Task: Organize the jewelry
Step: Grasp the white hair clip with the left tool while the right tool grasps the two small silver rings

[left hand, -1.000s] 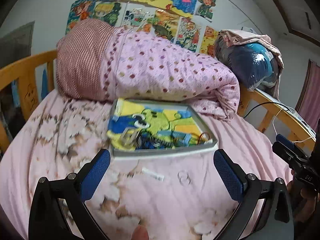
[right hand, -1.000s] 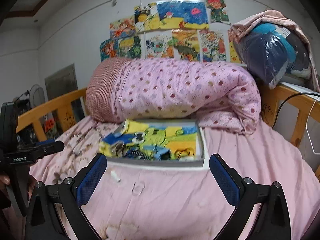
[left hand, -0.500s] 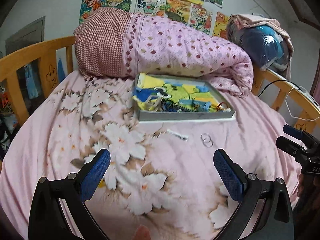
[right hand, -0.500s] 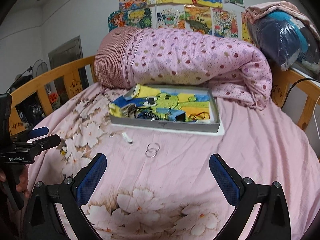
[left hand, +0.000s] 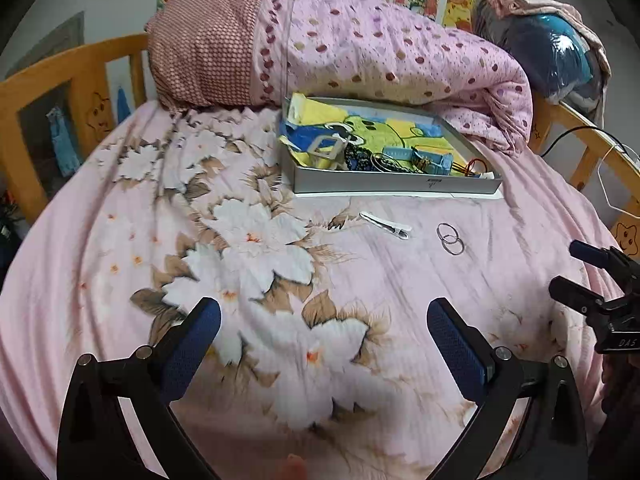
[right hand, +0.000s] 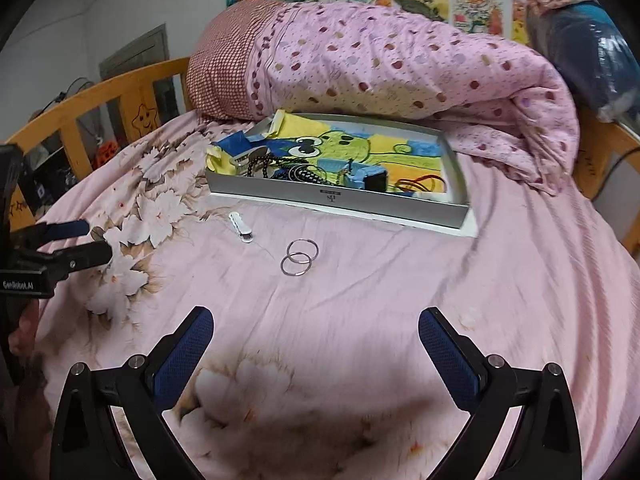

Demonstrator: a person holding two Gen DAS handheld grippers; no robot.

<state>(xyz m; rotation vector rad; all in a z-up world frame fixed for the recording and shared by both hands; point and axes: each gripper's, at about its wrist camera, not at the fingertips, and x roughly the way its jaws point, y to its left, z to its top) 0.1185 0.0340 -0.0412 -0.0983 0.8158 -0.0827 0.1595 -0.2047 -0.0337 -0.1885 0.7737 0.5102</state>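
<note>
A shallow grey box (left hand: 392, 188) (right hand: 340, 206) lined with a cartoon cloth lies on the bed and holds beads, bangles and a blue watch. In front of it on the pink sheet lie a white hair clip (left hand: 385, 225) (right hand: 240, 227) and two silver rings (left hand: 450, 238) (right hand: 300, 257) that touch each other. My left gripper (left hand: 324, 338) hangs open above the sheet, well short of both. My right gripper (right hand: 316, 338) is open too, with the rings ahead of it. Each gripper shows in the other's view, the right (left hand: 588, 276) and the left (right hand: 76, 242).
A rolled pink dotted quilt (left hand: 360, 56) lies right behind the box. Wooden bed rails (left hand: 60, 80) (right hand: 92, 100) run along both sides. A blue bundle (left hand: 548, 48) sits at the back right, and a cable (left hand: 576, 136) hangs over the right rail.
Both grippers have drawn back and tilted downward, so more of the sheet shows in front of the box. The clip, rings and box lie where they were. Both stay open.
</note>
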